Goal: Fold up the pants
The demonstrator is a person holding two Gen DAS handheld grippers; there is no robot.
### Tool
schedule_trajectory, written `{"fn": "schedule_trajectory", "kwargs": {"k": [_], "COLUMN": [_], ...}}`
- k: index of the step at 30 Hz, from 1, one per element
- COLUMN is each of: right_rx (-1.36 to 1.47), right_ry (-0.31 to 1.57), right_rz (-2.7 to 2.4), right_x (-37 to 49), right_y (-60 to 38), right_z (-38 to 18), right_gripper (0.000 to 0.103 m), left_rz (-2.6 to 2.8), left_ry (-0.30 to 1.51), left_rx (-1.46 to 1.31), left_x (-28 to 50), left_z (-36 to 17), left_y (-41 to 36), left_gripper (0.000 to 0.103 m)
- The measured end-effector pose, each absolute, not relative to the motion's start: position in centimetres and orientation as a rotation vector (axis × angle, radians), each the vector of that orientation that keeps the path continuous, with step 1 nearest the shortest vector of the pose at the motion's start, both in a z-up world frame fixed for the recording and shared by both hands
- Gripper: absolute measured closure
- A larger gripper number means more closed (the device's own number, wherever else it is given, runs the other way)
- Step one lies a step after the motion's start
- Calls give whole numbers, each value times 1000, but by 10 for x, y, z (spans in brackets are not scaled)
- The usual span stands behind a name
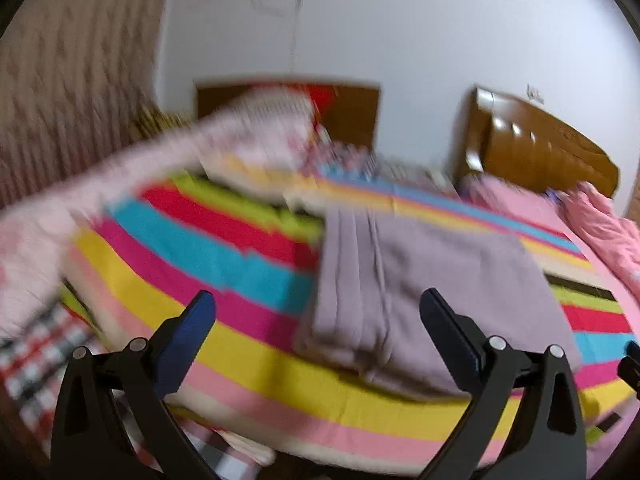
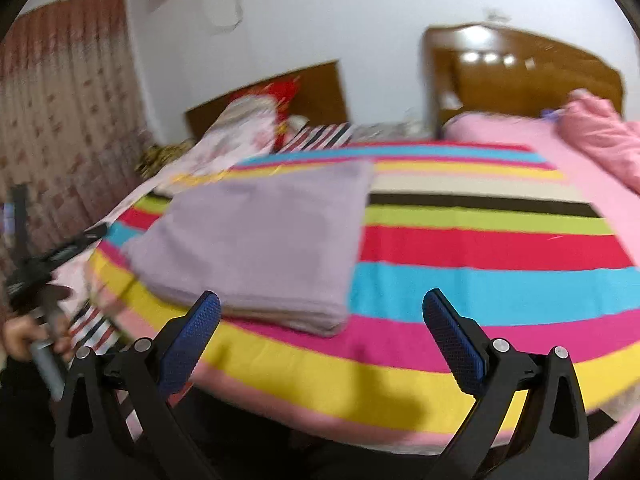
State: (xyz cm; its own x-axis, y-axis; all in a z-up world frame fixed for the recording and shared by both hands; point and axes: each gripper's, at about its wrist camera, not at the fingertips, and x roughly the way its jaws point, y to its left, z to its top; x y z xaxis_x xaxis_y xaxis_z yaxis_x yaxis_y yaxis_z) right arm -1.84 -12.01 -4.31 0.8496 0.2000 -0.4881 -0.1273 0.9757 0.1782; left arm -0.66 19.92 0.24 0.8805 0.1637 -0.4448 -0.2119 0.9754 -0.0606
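White walls and a patterned curtain [image 2: 60,92] frame a bed [image 2: 480,248] covered by a sheet striped in pink, yellow, blue, red, green and black. Brown wooden headboards [image 2: 532,68] stand at the far side, and pink bedding [image 2: 600,136] is bunched near the right headboard.

Folded lavender-grey pants [image 2: 260,240] lie flat on the striped sheet as a neat rectangular stack, near the front-left part of the bed, with layered edges showing along the near side [image 1: 400,280].

Left claw [image 1: 316,312] hovers above the bed's near edge, its 2 blue-padded fingers spread wide and holding nothing; the pants sit just ahead between and beyond them. Right claw [image 2: 320,312] is likewise spread wide and empty, clear of the pants. In the right wrist view, a hand [image 2: 24,336] grips the other tool's handle at the left edge. Both views are motion-blurred.
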Motion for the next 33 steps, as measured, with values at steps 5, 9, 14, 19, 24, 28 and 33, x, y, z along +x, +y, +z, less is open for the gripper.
{"fn": "schedule_trajectory", "kwargs": {"k": [5, 9, 14, 19, 24, 28, 33], "right_rx": [122, 124, 82, 74, 61, 35, 29], "right_ry": [362, 302, 378, 432, 442, 434, 430], "right_rz": [125, 124, 131, 147, 146, 148, 148], "right_x": [-39, -49, -50, -52, -51, -52, -52], "right_y": [-113, -104, -94, -91, -87, -83, -81], "right_z": [-18, -13, -34, -44, -44, -43, -43], "right_gripper": [4, 4, 4, 4, 4, 4, 4], "left_rz": [231, 251, 223, 145, 100, 99, 111], "left_ry": [287, 189, 377, 518, 489, 481, 500], "left_rx": [44, 58, 22, 40, 96, 70, 28], "left_x": [-37, -55, -41, -41, -49, -46, -46], "left_z": [59, 63, 26, -18, -20, -20, -21], "left_y": [157, 135, 118, 96, 81, 89, 99], "left_gripper": [1, 1, 1, 1, 1, 1, 1]}}
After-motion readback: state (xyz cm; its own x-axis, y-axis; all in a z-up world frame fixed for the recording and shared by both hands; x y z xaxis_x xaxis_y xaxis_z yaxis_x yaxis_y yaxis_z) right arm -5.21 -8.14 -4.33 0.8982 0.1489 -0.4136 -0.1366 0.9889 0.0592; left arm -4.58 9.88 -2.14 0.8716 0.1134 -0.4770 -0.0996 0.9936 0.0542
